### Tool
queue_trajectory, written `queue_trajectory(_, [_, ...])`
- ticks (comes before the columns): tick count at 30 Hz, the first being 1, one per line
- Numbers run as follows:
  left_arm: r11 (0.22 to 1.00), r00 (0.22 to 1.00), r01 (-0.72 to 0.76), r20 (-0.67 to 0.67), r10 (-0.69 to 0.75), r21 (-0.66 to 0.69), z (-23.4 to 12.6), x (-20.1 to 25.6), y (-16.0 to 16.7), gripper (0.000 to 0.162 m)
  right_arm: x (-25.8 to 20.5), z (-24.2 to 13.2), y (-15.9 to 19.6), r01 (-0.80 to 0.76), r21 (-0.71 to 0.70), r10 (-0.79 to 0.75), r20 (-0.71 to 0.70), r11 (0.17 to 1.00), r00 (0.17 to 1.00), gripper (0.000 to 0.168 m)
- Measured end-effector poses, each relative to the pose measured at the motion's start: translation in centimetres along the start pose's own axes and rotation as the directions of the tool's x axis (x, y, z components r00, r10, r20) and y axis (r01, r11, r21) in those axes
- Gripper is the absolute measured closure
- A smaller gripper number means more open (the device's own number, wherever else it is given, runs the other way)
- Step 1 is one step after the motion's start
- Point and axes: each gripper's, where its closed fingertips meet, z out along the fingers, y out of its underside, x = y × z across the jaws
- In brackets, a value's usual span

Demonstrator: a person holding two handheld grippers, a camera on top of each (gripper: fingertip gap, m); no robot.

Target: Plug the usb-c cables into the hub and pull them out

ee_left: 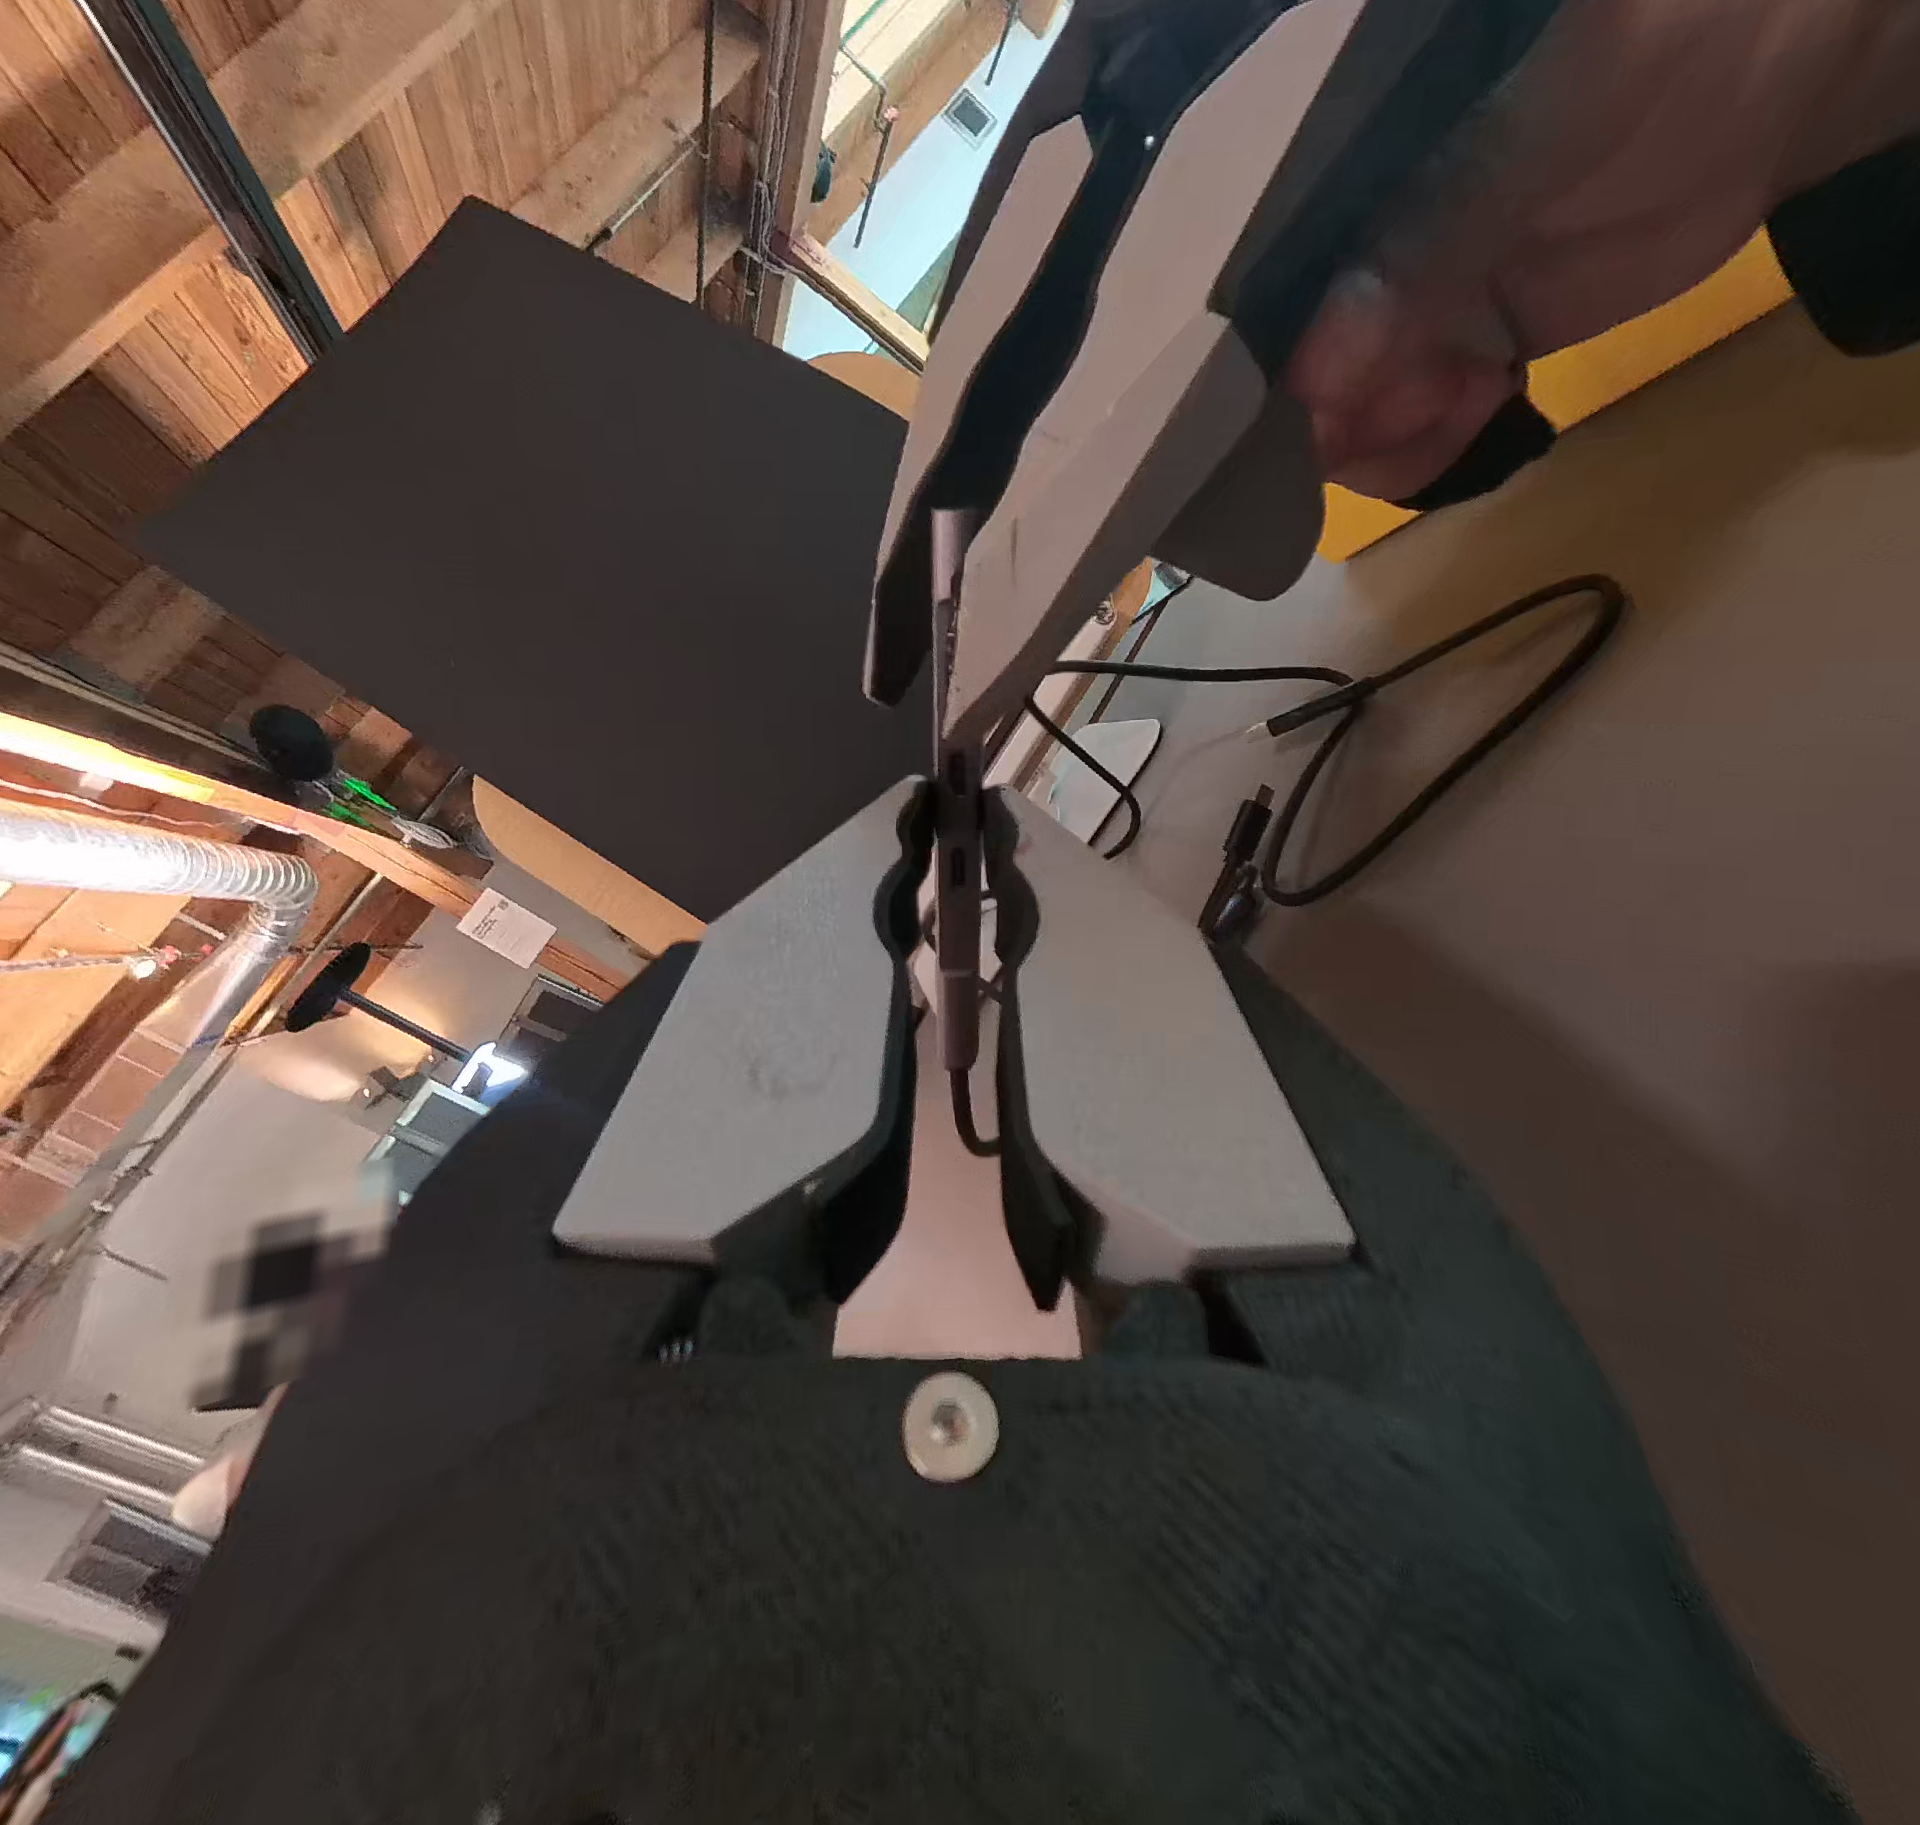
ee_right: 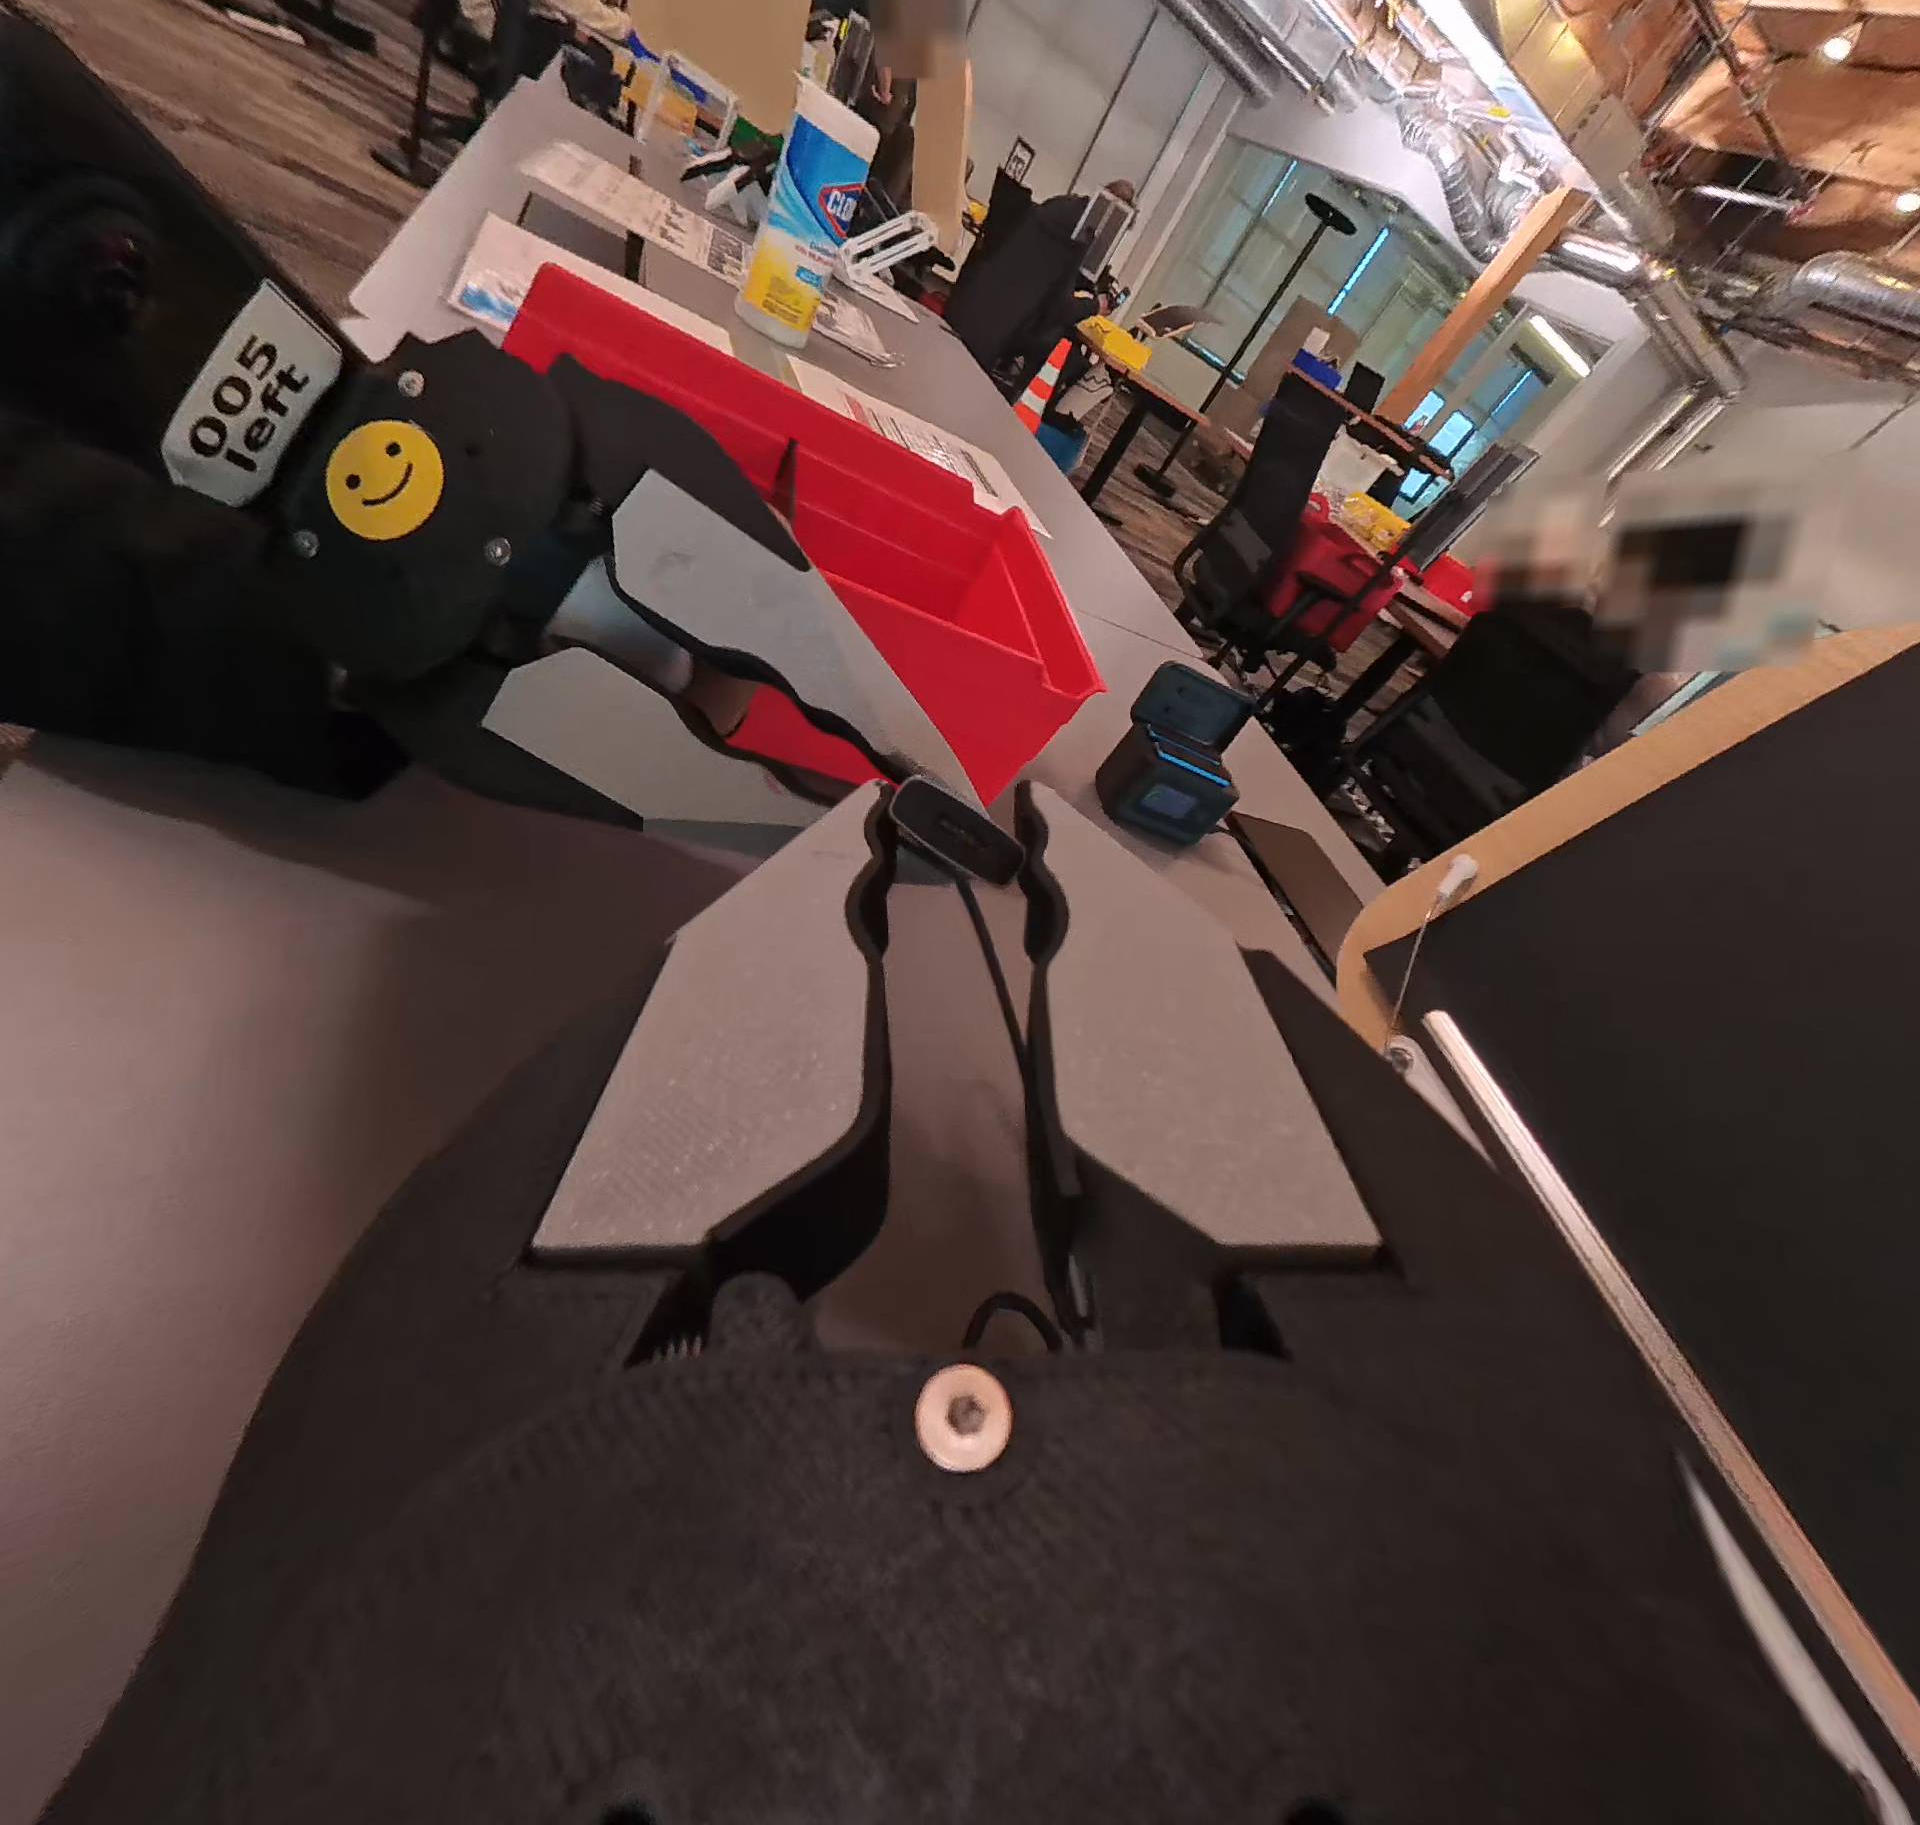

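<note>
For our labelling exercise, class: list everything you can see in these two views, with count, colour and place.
Hub: 1, grey, between both grippers.
Cables: about 2, black, loose on table.
Bin: 1, red, on table.
Wipes tub: 1, white-yellow, behind bin.
Box: 1, black-blue, right of bin.
Panel: 1, black, right edge.
Table: 1, grey.
Left fingers: 2, grey, on hub.
Right fingers: 2, grey, on hub.

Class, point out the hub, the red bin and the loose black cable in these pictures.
hub point(ee_left: 954, 845): left wrist view, its narrow edge between the gripper's fingers.
red bin point(ee_right: 935, 570): right wrist view, its inner wall.
loose black cable point(ee_left: 1455, 767): left wrist view, its loop on the table.
</note>
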Motion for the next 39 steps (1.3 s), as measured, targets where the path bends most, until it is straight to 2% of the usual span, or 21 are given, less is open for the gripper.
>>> queue_trajectory(6, [0.999, 0.996, 0.015, 0.089, -0.012, -0.031, 0.7, -0.3, 0.0, 0.153, 0.3, 0.4, -0.2, -0.113, 0.037, 0.114, -0.004, 0.993, 0.994, 0.149])
queue_trajectory(8, [0.999, 0.997, 0.024, 0.08, -0.021, -0.036, 1.0, 0.1, -0.2, 0.152, -0.5, 0.8, 0.1, -0.14, 0.022, 0.139, 0.046, 0.99, 0.989, 0.149])
queue_trajectory(12, [0.994, 0.995, 0.092, 0.036, -0.091, -0.049, 1.1, 0.2, 0.0, 0.154, -0.1, 0.6, 0.2, -0.169, 0.019, 0.168, 0.059, 0.985, 0.984, 0.148])
queue_trajectory(15, [0.993, 0.994, 0.089, 0.069, -0.084, -0.077, 1.0, -0.8, 1.7, 0.154, 2.3, -0.6, 0.3, -0.187, 0.012, 0.187, -0.027, 0.982, 0.982, 0.134])
queue_trajectory(17, [0.989, 0.995, 0.088, 0.062, -0.081, -0.116, 1.2, -0.9, 3.2, 0.154, 5.7, -2.0, 1.2, -0.252, 0.01, 0.25, -0.172, 0.968, 0.953, 0.149])
queue_trajectory(20, [0.987, 0.996, 0.083, 0.02, -0.081, -0.135, 1.8, -0.5, 4.5, 0.154, 9.2, -4.0, 3.7, -0.372, -0.023, 0.346, -0.319, 0.928, 0.882, 0.15])
queue_trajectory(22, [0.983, 0.992, 0.121, -0.019, -0.125, -0.138, 2.0, 0.2, 5.2, 0.155, 10.0, -4.6, 6.2, -0.463, -0.108, 0.395, -0.377, 0.88, 0.838, 0.149])
queue_trajectory(25, [0.975, 0.984, 0.164, -0.05, -0.173, -0.15, 1.9, 0.9, 6.0, 0.155, 10.2, -5.2, 8.0, -0.492, -0.177, 0.398, -0.39, 0.852, 0.83, 0.151])
queue_trajectory(28, [0.976, 0.985, 0.163, -0.038, -0.171, -0.147, 1.5, 0.8, 6.0, 0.155, 10.0, -5.3, 8.5, -0.55, -0.175, 0.468, -0.355, 0.817, 0.809, 0.148])
queue_trajectory(29, [0.976, 0.983, 0.172, -0.037, -0.178, -0.136, 1.5, 0.7, 5.7, 0.155, 9.4, -4.9, 7.9, -0.551, -0.164, 0.492, -0.296, 0.818, 0.819, 0.146])
queue_trajectory(31, [0.975, 0.979, 0.196, -0.035, -0.201, -0.107, 1.4, 0.5, 5.0, 0.155, 6.5, -3.7, 5.6, -0.553, -0.135, 0.546, -0.085, 0.822, 0.833, 0.146])
queue_trajectory(33, [0.974, 0.977, 0.208, -0.03, -0.212, -0.093, 1.5, 0.6, 4.4, 0.155, 4.3, -2.6, 3.8, -0.56, -0.113, 0.567, 0.049, 0.821, 0.822, 0.133])
queue_trajectory(36, [0.976, 0.977, 0.207, -0.045, -0.211, -0.07, 1.5, 1.2, 3.5, 0.155, 2.6, -1.0, 2.1, -0.532, -0.061, 0.535, 0.1, 0.845, 0.839, 0.135])
queue_trajectory(39, [0.978, 0.978, 0.199, -0.044, -0.202, -0.064, 1.5, 1.4, 3.2, 0.154, 1.3, 0.1, 2.5, -0.477, -0.112, 0.488, 0.097, 0.872, 0.868, 0.142])
